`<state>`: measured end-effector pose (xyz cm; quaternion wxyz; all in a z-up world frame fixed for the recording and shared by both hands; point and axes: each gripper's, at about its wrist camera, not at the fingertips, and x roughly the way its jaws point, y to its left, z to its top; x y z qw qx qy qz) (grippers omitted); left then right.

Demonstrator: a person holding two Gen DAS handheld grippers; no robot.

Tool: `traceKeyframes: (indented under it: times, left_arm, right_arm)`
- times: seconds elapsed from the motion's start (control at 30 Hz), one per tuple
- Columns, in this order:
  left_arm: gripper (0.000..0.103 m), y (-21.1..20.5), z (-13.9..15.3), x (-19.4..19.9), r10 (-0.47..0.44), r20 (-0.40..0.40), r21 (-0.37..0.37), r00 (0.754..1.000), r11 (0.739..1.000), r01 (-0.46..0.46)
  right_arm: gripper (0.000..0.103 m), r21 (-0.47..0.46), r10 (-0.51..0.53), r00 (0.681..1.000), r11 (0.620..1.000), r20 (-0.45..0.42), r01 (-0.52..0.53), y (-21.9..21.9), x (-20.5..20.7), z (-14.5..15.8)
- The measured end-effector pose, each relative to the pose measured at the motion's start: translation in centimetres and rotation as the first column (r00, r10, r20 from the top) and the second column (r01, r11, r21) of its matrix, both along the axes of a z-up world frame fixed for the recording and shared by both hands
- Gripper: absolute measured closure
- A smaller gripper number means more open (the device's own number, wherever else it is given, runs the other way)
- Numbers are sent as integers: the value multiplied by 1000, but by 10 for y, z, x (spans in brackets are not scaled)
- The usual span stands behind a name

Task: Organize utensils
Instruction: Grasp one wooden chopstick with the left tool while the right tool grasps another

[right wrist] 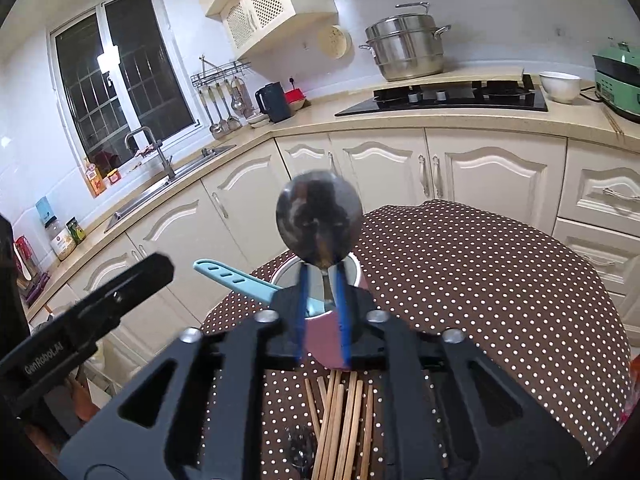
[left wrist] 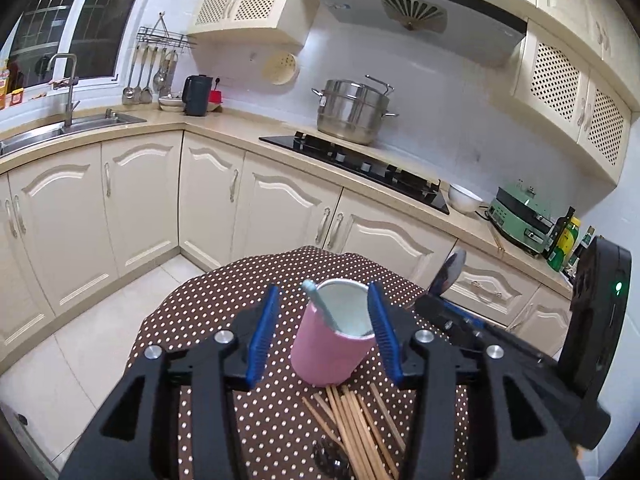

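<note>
Progress partial: pink cup on bench holds blue utensil. Metal spoon stands bowl-up over cup between right tongs; pads look slightly parted. Left tongs spread around cup, not pressing. Chopsticks remain loose on bench.

A steel steamer pot sits behind the black hob, a white bowl beside a green appliance.

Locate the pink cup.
The pink cup stands on the dotted tablecloth, between the left gripper's open fingers in the left wrist view, just beyond the wooden chopsticks.
</note>
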<state>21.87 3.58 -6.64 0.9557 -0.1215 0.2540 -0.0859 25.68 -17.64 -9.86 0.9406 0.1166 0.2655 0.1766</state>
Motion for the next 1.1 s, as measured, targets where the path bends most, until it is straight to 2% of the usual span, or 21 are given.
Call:
traceKeyframes:
  times: [0.1, 0.17, 0.2, 0.33, 0.4, 0.53, 0.73, 0.87, 0.93, 1.1]
  left_arm:
    - [56, 4, -6, -10, 5, -27, -5, 1000, 1000, -5]
    - [56, 7, -11, -14, -1, -53, -19, 999, 1000, 0]
    - [56, 8, -13, -16, -5, -64, -25, 998, 1000, 3]
    - [56, 5, -27, -24, -30, -132, -31, 991, 999, 26]
    - [56, -1, -37, -25, -64, -192, -32, 979, 998, 59]
    - [56, -18, -60, -20, -130, -321, -31, 938, 991, 127]
    - [58, -44, -97, -4, -185, -478, -35, 859, 981, 192]
    - [82, -57, -120, 10, -210, -563, -47, 799, 974, 222]
    - [92, -60, -129, 13, -200, -590, -38, 782, 975, 220]
    - [92, -66, -141, 19, -175, -616, -11, 768, 977, 214]
  right_arm:
    - [76, 1, -1, 1000, 1000, 7, 1, -2, -7, 4]
    - [62, 12, -1, 1000, 1000, 12, 1, -5, -13, 7]
    - [51, 14, -3, 1000, 1000, 18, 3, -6, -15, 8]
    - [51, 10, 3, 1000, 1000, 31, -4, -12, -28, 15]
    - [51, 3, 6, 1000, 1000, 23, -6, -18, -31, 14]
    - [51, -17, -2, 999, 1000, -32, 1, -29, -36, 3]
    - [51, -60, -9, 988, 998, -153, 0, -46, -40, -28]
    - [51, -88, -2, 969, 996, -248, -20, -56, -39, -52]
    - [51, -101, -2, 962, 994, -273, -27, -58, -40, -60]
    - [51, -98, 7, 952, 994, -306, -38, -64, -41, -72]
